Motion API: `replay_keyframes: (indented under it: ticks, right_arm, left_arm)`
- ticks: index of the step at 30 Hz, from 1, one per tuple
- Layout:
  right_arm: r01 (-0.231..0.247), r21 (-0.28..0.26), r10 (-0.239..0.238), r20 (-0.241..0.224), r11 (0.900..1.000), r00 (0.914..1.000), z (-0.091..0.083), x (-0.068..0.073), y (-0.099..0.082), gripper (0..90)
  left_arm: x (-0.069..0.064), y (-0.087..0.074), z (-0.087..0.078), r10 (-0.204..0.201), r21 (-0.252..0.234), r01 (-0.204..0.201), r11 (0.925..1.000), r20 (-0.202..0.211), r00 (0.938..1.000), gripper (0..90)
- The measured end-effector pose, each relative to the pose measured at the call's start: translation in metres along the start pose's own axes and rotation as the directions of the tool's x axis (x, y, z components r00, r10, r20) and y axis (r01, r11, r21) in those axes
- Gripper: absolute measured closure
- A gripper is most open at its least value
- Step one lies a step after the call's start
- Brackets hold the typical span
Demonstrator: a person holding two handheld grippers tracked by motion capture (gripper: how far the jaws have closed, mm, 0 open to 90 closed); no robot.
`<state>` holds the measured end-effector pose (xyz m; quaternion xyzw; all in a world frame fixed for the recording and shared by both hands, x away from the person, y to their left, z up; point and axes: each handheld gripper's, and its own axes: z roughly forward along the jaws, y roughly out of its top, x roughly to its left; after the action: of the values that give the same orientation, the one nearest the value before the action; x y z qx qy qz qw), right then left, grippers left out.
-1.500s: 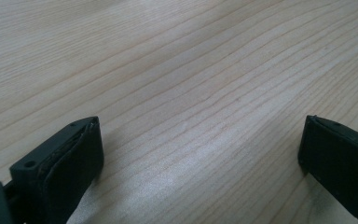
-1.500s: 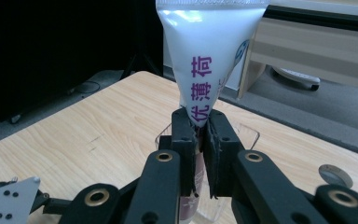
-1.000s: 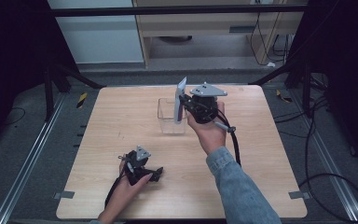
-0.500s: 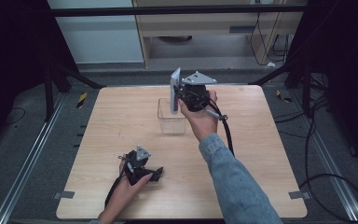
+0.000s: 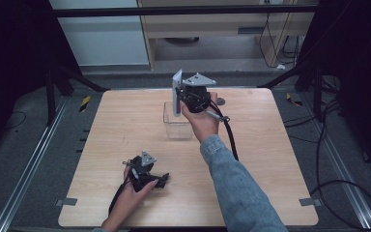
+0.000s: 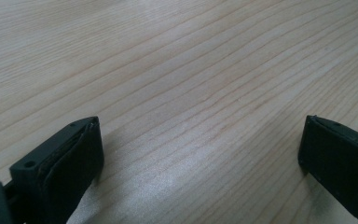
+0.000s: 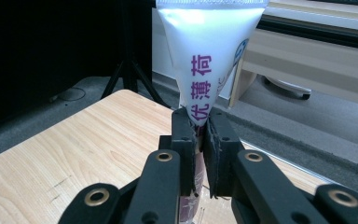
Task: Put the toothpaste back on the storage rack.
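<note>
While the right hand-held gripper (image 7: 200, 135) pinches a white tube (image 7: 208, 51) near its lower end, the tube stands upright, its long axis vertical and its flat crimped end on top. It hangs just above the far rim of a clear box (image 5: 178, 126), which sits below it toward the tabletop's (image 5: 280, 159) far edge. Well apart, near the front edge, the left hand-held gripper (image 5: 147, 176) rests with jaws spread, empty.

A white tube (image 7: 209, 51) printed with purple characters is being pinched by the right gripper (image 7: 200, 135), whose black jaws are being pressed against its narrow part. The tube is being held upright, its flat sealed end uppermost. Below, the wooden desk (image 7: 74, 140) is being shown, with grey floor beyond its edge.
</note>
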<state>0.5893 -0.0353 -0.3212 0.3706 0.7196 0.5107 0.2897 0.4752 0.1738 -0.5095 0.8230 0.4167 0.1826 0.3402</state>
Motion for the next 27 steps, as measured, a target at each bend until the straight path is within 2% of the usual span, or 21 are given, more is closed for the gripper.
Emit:
replay_keyframes:
  ticks: [16,27]
  right_arm:
    - [0.009,0.017,-0.009,0.001,0.9998,1.0,0.008,0.0,-0.004,83.2]
    - [0.012,0.04,-0.013,0.012,0.9991,0.9998,0.016,0.002,-0.015,83.1]
  left_arm:
    - [0.0,0.0,0.0,0.0,0.0,0.0,1.0,0.0,1.0,0.0]
    - [0.0,0.0,0.0,0.0,0.0,0.0,1.0,0.0,1.0,0.0]
